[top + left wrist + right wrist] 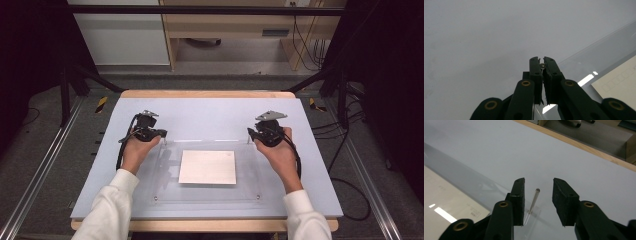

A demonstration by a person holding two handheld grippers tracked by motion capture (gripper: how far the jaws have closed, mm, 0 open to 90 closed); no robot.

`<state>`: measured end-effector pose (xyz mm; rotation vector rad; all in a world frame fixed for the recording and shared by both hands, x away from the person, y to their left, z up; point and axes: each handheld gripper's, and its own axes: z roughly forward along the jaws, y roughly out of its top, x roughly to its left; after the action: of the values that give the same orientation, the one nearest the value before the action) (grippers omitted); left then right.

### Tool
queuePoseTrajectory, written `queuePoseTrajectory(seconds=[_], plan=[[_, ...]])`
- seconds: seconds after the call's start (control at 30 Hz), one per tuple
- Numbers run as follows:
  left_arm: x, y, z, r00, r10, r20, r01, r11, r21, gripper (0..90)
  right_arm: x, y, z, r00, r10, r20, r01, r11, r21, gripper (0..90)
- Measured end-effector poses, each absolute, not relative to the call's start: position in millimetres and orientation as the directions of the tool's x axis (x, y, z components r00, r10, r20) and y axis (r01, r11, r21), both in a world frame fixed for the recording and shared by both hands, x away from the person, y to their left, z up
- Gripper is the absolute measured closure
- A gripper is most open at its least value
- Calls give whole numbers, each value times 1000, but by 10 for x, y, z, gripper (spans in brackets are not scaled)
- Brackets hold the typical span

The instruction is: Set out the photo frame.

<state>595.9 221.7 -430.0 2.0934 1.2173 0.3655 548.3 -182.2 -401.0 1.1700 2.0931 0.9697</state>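
A clear acrylic plate lies on the grey table mat, with a white sheet of paper in its middle. Thin metal pins stand at its corners. In the high view my left gripper is at the plate's far left corner. The left gripper view has my left gripper shut on that corner's pin. My right gripper is at the far right corner. There my right gripper is open, and the upright pin stands between its jaws, touching neither.
The mat stretches bare beyond the plate toward the wooden far edge. Two more pins mark the plate's near corners. Metal frame rails run along both sides of the table, and cables lie on the floor at the right.
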Motion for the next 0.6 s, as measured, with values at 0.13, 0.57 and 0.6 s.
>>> queuePoseTrajectory(seconds=[0.13,0.57,0.6], plan=[[5962,2217,-4302,522,847,-99,660,-328,676,852,5117,-1991,-4012,-472,871,-133,431,360,828,534],[5986,2215,-4303,516,850,-106,668,-322,671,851,3968,-2484,-4360,-498,847,-184,382,405,830,241],[5986,2215,-4303,516,850,-106,668,-322,671,851,3968,-2484,-4360,-498,847,-184,382,405,830,241]])
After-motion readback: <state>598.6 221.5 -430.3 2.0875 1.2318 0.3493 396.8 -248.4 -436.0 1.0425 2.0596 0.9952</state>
